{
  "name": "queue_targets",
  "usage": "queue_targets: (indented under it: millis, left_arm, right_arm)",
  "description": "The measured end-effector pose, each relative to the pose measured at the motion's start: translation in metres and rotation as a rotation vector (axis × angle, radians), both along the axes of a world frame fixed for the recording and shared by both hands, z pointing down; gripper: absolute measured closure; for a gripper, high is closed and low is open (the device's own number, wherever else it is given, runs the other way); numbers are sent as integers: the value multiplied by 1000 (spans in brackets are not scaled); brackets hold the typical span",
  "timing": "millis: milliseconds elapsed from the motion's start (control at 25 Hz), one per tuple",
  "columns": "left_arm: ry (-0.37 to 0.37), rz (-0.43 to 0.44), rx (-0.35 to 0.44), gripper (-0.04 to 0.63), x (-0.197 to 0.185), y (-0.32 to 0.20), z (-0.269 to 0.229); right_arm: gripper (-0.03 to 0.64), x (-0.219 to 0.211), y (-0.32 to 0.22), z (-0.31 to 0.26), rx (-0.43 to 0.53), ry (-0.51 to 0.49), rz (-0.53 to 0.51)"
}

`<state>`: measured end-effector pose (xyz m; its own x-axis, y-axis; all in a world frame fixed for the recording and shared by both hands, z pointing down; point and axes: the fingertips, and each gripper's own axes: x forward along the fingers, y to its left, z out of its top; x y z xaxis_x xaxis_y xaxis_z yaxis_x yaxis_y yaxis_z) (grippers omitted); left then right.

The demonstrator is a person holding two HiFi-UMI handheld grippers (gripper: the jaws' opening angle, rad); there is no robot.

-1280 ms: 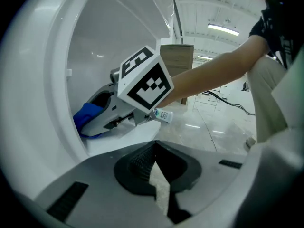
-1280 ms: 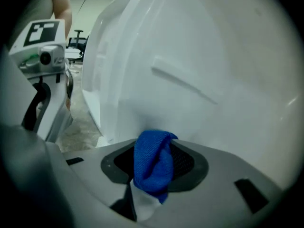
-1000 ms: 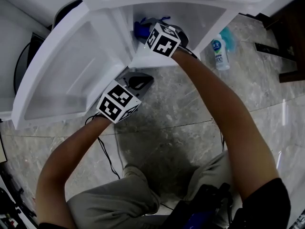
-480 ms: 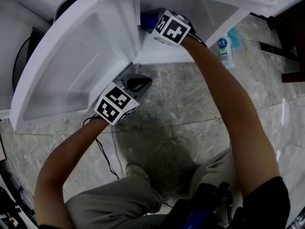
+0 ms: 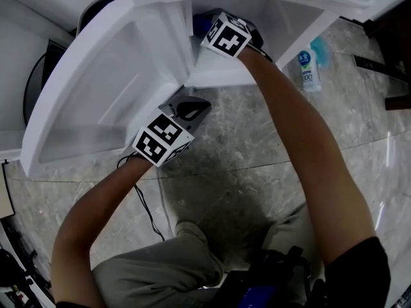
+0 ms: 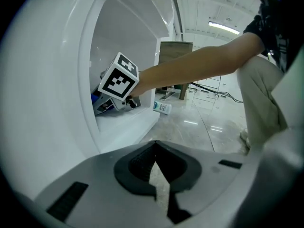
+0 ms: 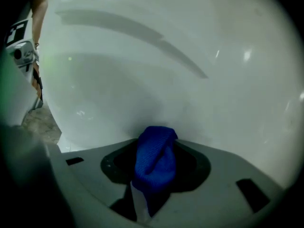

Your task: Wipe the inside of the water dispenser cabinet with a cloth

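Right gripper [image 7: 151,182] | clamps blue cloth [image 7: 155,156] | bunched, against white cabinet wall [image 7: 199,75]

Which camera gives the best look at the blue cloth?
The right gripper view: the blue cloth sits centered, bunched between the right gripper's jaws. The head view shows only a blue sliver; the left gripper view, a tiny blue patch.

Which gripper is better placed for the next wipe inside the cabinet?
Right. The right gripper is inside the cabinet, shut on the blue cloth; the left gripper is shut, empty, outside over the floor.
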<state>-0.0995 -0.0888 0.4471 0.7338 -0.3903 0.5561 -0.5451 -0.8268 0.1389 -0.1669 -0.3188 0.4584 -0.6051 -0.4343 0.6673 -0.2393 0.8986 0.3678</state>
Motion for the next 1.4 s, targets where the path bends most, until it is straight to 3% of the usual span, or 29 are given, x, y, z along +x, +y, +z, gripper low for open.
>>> queue_targets:
  millis: [120, 280, 360, 440, 600, 720, 800, 960, 1160, 1280, 1320, 1400]
  left_arm:
    - [0, -18, 10, 589, -7, -2, -1]
    - [1, -41, 40, 589, -7, -13, -3]
    - [3, -42, 46, 589, -4, -17, -5]
    - [5, -36, 50, 589, 1, -17, -7]
    - [-2, -24, 49, 589, 3, -14, -8]
    - [-13, -37, 57, 589, -5, -18, -11]
    - [-23, -51, 68, 589, -11, -21, -15]
    - [8, -67, 88, 589, -14, -27, -29]
    - [44, -21, 117, 588, 5, -23, -39]
    - [33, -56, 176, 583, 15, -27, -46]
    - [22, -58, 203, 572, 21, -30, -50]
    - [10, -25, 267, 475, 40, -34, -58]
  right_arm:
    - [479, -1, 14, 0, -3, 1, -64]
    - [477, 2, 47, 1, -41, 43, -223]
    - [477, 1, 49, 0, -29, 75, -238]
    - [477, -1, 37, 0, -7, 100, -181]
    - [479, -1, 0, 2, 14, 63, 39]
    - [479, -2, -5, 3, 23, 57, 74]
    - [479, 0, 10, 4, -33, 40, 28]
    - [469, 15, 64, -5, -210, 25, -167]
    - [466, 50, 95, -57, -332, -174, -119]
    - [466, 77, 126, -84, -449, -279, -99]
    - [466, 87, 136, -89, -486, -299, -90]
    - [466, 107, 153, -96, -554, -341, -58]
